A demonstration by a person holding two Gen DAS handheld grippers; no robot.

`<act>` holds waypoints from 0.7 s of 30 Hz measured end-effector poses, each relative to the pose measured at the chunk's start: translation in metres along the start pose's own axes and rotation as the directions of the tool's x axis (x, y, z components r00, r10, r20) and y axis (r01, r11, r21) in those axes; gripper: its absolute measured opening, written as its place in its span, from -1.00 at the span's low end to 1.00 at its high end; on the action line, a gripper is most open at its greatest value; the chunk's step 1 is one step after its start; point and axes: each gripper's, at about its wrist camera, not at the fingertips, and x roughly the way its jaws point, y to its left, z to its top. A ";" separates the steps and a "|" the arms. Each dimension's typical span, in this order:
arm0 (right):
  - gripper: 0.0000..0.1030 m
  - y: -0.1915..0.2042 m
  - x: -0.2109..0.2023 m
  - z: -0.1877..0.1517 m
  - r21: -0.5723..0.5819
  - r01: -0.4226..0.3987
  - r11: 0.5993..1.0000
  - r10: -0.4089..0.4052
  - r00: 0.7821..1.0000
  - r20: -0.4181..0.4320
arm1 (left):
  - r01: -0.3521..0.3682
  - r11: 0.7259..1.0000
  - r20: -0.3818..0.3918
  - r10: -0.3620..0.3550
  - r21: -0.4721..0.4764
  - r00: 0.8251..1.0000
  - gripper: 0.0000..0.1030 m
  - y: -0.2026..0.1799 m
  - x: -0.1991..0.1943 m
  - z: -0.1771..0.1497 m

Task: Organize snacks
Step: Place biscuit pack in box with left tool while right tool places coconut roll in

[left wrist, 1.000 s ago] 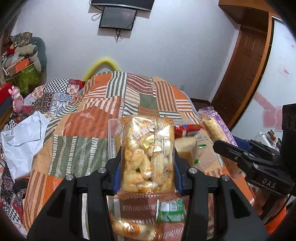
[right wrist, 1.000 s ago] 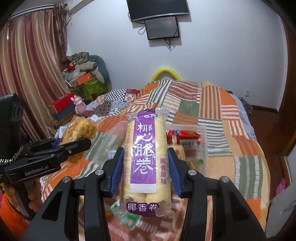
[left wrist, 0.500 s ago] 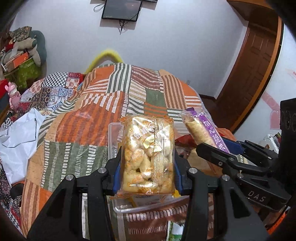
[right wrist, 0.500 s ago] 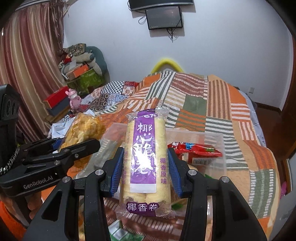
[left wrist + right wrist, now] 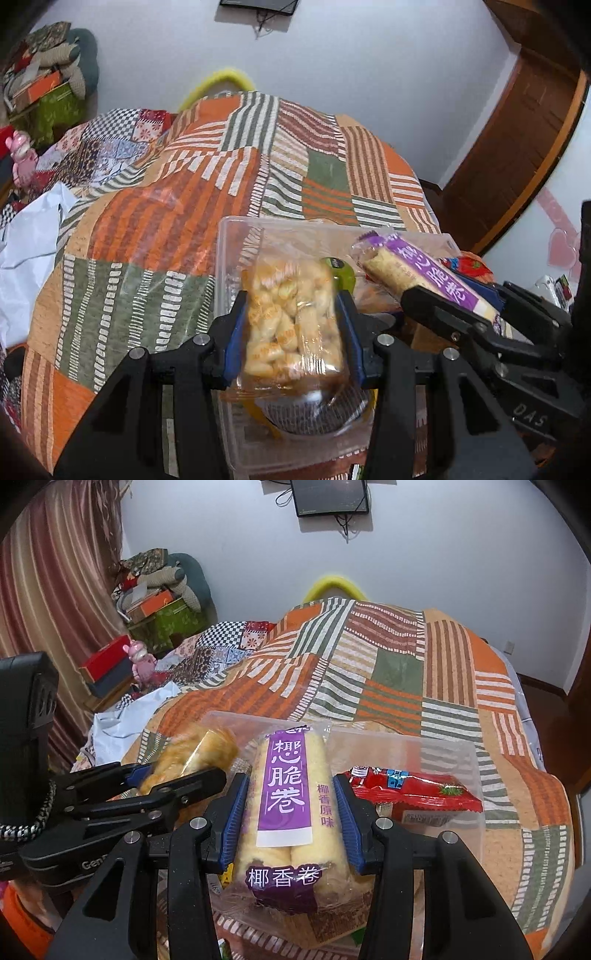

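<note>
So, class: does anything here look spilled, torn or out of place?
Nothing stands out. The left gripper holds a sealed puff bag, the right gripper an intact purple roll pack, both over the clear bin.

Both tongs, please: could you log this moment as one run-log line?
left tongs: shut on puff bag | right tongs: shut on purple roll pack | both over clear bin | red pack in bin
</note>
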 end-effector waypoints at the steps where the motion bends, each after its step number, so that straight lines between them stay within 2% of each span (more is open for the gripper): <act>1: -0.17 0.001 0.001 0.000 0.000 -0.001 1.000 0.001 1.000 -0.003 | 0.009 1.000 0.000 -0.009 -0.010 1.000 -0.13 0.001 0.000 0.000; 5: -0.13 0.002 -0.001 -0.001 0.006 -0.006 1.000 0.006 1.000 -0.007 | 0.011 1.000 0.002 -0.011 -0.010 1.000 -0.03 0.000 -0.005 0.000; 9: 0.08 0.004 -0.010 -0.003 -0.006 0.003 1.000 -0.003 1.000 0.012 | 0.009 1.000 0.013 -0.009 0.020 1.000 -0.03 -0.004 -0.015 -0.001; 16: 0.10 0.010 -0.038 -0.011 -0.041 -0.003 0.999 0.005 0.999 0.049 | 0.009 0.998 0.051 -0.012 0.061 0.999 0.11 -0.013 -0.047 -0.007; 21: 0.20 0.015 -0.061 -0.020 -0.060 -0.008 0.998 0.013 0.997 0.076 | -0.011 0.995 0.071 0.004 0.100 0.997 0.31 -0.018 -0.074 -0.019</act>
